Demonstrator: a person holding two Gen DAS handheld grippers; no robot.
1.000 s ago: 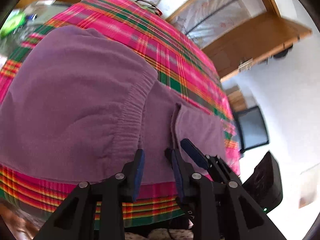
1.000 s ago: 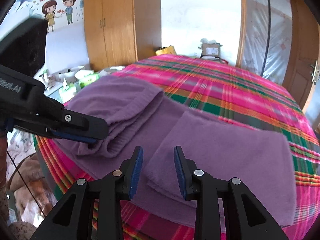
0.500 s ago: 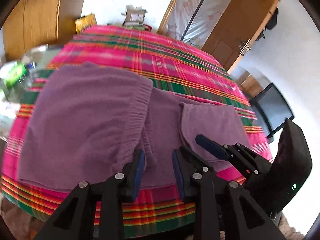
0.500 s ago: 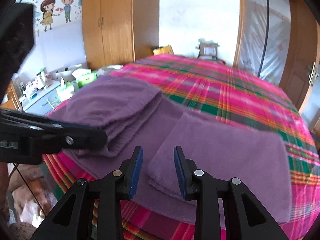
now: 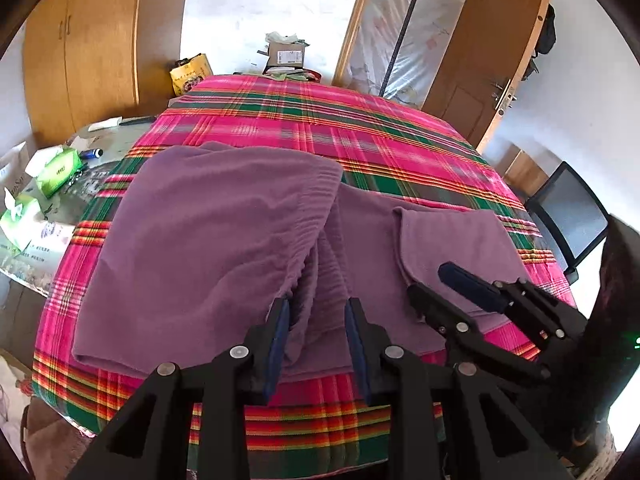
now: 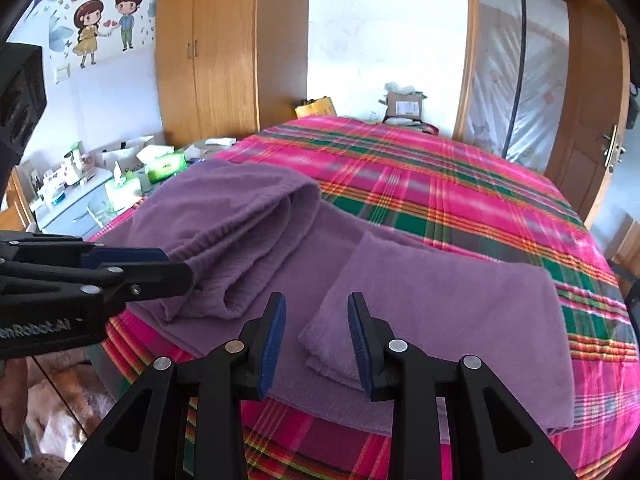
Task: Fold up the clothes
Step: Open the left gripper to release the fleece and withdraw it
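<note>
Purple garment (image 5: 224, 240) lies partly folded on the plaid bedspread (image 5: 360, 128) — left gripper (image 5: 316, 320) and right gripper (image 6: 316, 320) both hover over its near edge, jaws apart, gripping nothing.

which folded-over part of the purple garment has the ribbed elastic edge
The thick fold on the left side of the purple garment, by the left gripper; its edge is gathered and ribbed. The flap on the right is flat with a plain edge.
</note>
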